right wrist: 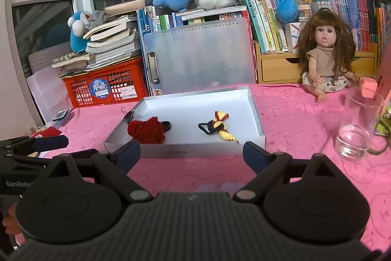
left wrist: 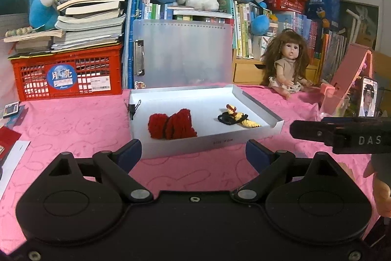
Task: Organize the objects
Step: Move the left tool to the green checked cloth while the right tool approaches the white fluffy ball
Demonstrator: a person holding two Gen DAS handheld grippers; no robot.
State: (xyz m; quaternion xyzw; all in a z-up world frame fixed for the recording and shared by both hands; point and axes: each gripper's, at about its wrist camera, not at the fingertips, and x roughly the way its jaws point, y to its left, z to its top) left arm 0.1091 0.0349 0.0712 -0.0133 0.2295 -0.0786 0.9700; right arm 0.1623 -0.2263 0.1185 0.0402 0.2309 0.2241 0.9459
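A shallow white box [left wrist: 259,105] [right wrist: 256,111] sits on the pink tablecloth. Inside it lie a red knitted bow [left wrist: 171,125] [right wrist: 146,130] on the left and a yellow and black knitted piece [left wrist: 238,118] [right wrist: 218,127] on the right. A black binder clip [left wrist: 133,108] [right wrist: 129,115] is on the box's left wall. My left gripper [left wrist: 194,153] is open and empty, just short of the box's front wall. My right gripper [right wrist: 191,154] is open and empty, also in front of the box. The right gripper's finger shows at the right of the left wrist view [left wrist: 342,132].
A doll [left wrist: 289,65] [right wrist: 326,58] sits at the back right. A glass [right wrist: 359,124] [left wrist: 333,107] and a phone [left wrist: 367,99] stand at the right. A red crate [left wrist: 68,72] [right wrist: 105,85] with books, a translucent clipboard [left wrist: 183,53] [right wrist: 200,55] and plush toys line the back.
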